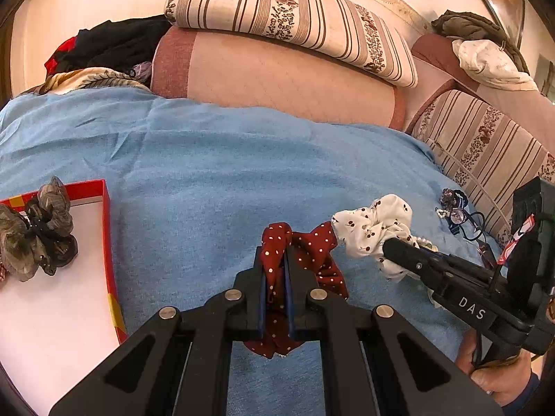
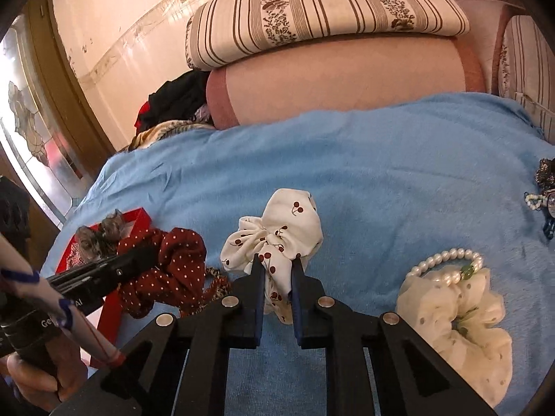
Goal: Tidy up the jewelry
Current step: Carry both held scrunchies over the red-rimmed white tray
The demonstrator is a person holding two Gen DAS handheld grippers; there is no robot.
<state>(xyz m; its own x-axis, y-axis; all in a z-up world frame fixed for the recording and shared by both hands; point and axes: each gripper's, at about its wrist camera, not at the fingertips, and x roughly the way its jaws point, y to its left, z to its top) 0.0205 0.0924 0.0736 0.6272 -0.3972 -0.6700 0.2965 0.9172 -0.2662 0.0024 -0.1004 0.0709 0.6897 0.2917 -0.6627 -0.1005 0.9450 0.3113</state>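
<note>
My left gripper is shut on a dark red polka-dot scrunchie just above the blue cloth; the scrunchie also shows in the right wrist view. My right gripper is shut on a white cherry-print scrunchie, which also shows in the left wrist view just right of the red one. A red-rimmed box with a white floor lies to the left and holds a grey-brown scrunchie.
A cream eyelet scrunchie with a pearl bracelet on it lies at the right. A leopard-print band lies beside the red scrunchie. Small hair clips and ties lie near the cloth's right edge. Striped pillows and a pink bolster stand behind.
</note>
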